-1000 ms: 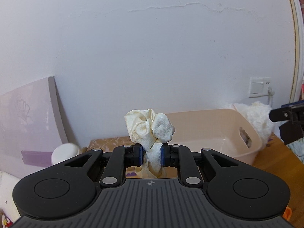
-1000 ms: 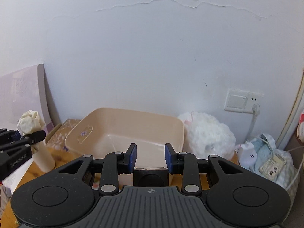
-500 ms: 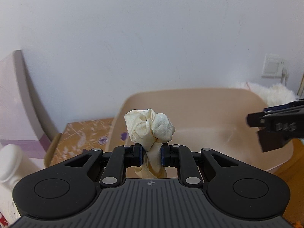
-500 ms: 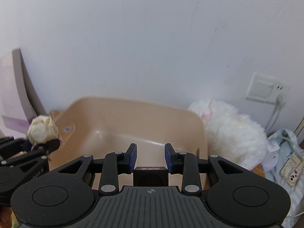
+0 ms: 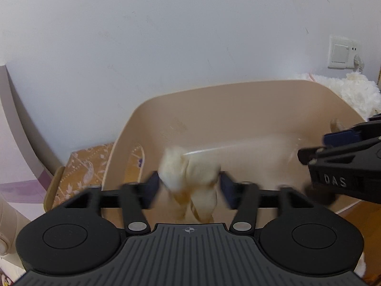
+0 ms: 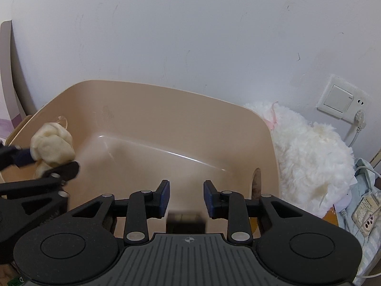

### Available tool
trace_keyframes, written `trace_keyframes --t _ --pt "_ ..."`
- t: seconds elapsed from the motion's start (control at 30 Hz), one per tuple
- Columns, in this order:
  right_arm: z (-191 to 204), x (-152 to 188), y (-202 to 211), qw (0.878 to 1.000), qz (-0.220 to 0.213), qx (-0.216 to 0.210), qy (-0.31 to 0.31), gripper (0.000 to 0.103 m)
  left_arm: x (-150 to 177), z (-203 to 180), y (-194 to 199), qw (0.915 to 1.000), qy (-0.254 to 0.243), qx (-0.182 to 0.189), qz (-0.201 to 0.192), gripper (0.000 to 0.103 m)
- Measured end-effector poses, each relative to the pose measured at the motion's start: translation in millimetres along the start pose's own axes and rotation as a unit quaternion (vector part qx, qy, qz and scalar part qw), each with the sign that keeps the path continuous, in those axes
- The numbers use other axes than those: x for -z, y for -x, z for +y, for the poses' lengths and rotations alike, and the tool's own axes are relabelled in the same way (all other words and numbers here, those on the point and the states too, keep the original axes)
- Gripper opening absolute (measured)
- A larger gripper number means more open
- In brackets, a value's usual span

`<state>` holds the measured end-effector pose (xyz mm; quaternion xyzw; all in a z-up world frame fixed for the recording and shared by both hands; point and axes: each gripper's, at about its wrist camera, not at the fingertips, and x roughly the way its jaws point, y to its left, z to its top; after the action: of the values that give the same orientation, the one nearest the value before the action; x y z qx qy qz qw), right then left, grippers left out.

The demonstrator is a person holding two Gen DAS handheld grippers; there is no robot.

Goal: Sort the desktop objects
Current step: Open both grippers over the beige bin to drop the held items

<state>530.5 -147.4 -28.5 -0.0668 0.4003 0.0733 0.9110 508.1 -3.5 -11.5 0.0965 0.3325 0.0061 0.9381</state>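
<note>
left gripper [image 5: 189, 186]: jaws just opening, cloth [image 5: 189, 171] loose between them, over bin [image 6: 166, 100] near-left, to drop in | right gripper [image 6: 186, 199]: jaws opening, block [image 6: 186, 221] released over near-right

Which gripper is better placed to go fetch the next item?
Right, marginally. The right gripper has open jaws, just opened, and its small black block is dropping clear into the tub. The left gripper, also just opened, has the cloth between its fingers.
</note>
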Motion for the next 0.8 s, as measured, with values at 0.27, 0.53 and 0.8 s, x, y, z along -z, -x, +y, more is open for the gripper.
trace_keyframes --t 0.27,0.53,0.8 --pt "-3.9 7.3 29.2 1.0 -0.029 -0.008 0.001 0.083 3.3 14.1 23.4 0.9996 0.009 -0.014 -0.025 0.078" --pt "-10.4 27.6 80.5 0.997 -0.072 -0.02 -0.01 0.099 22.0 25.4 65.5 0.9978 -0.012 -0.038 -0.053 0.081" --pt "-1.1 59.9 136.2 0.994 -0.107 -0.023 0.002 0.103 47.1 42.3 116.2 0.9967 -0.006 -0.042 -0.069 0.083"
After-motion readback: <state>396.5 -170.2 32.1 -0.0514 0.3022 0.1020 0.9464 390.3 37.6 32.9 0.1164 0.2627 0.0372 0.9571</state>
